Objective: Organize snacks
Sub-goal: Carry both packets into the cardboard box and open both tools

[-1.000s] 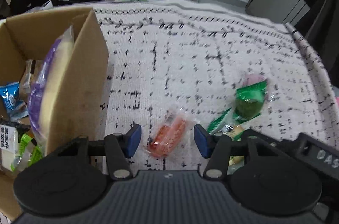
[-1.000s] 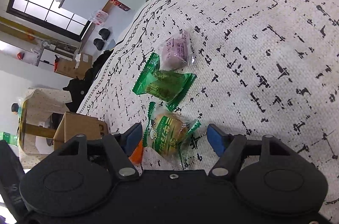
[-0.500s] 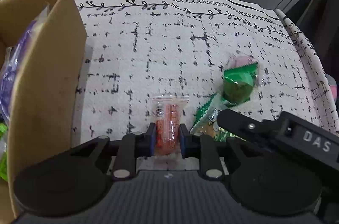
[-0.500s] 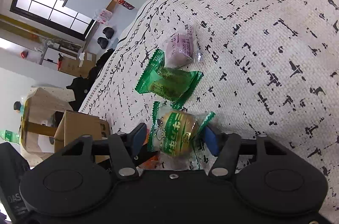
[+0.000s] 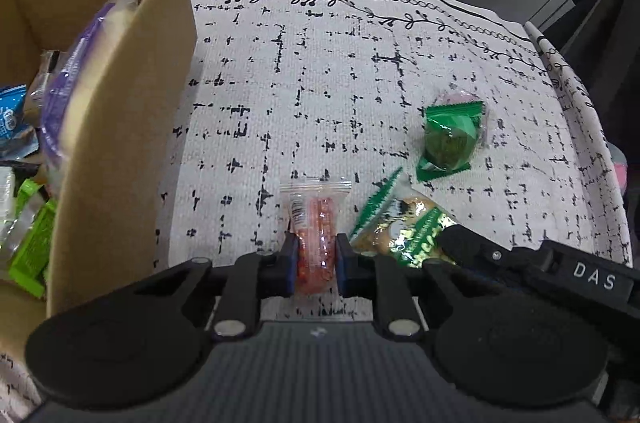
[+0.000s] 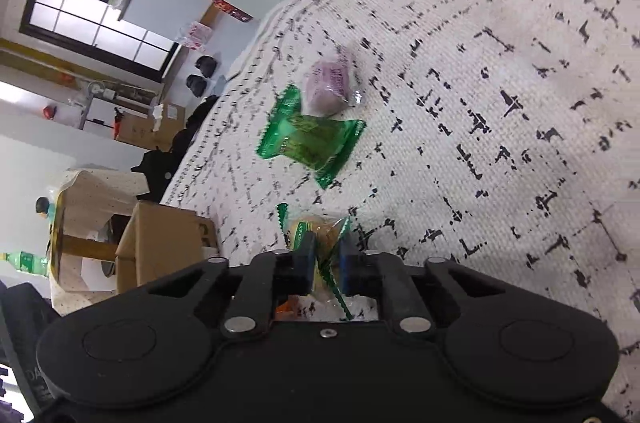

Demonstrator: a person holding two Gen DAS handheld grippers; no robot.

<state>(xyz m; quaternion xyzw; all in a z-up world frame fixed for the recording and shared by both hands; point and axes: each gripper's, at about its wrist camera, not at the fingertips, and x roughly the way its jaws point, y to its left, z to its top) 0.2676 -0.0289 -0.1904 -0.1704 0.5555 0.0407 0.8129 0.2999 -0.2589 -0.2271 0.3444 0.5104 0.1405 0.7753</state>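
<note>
Sitting at nine o'clock in the left wrist view, a cardboard box (image 5: 120, 127) holds several snacks, among them a purple-wrapped pack (image 5: 68, 95), a blue packet (image 5: 10, 115) and bright green wrappers (image 5: 32, 251). The box stands on a white cloth (image 5: 320, 83) with black marks. At six o'clock the left gripper (image 5: 316, 259) pinches the near end of an orange snack (image 5: 316, 227) in clear wrap, blue pads pressed on both its sides; the far end of the pack points toward twelve o'clock over the cloth. Just beside it, at four o'clock, a bun (image 5: 408, 227) in green-edged wrap is caught in the right gripper (image 5: 448, 239), whose black body reaches in from the lower right. At two o'clock a green pack (image 5: 450, 139) lies on the cloth, touching a pink snack (image 5: 460, 99) behind it.

In the right wrist view the right gripper (image 6: 324, 259) is closed on the bun (image 6: 316, 231) at six o'clock. The green pack (image 6: 312, 139) lies toward twelve o'clock, the pink snack (image 6: 330, 87) touching its far side, and the box (image 6: 168, 243) shows at nine o'clock.
</note>
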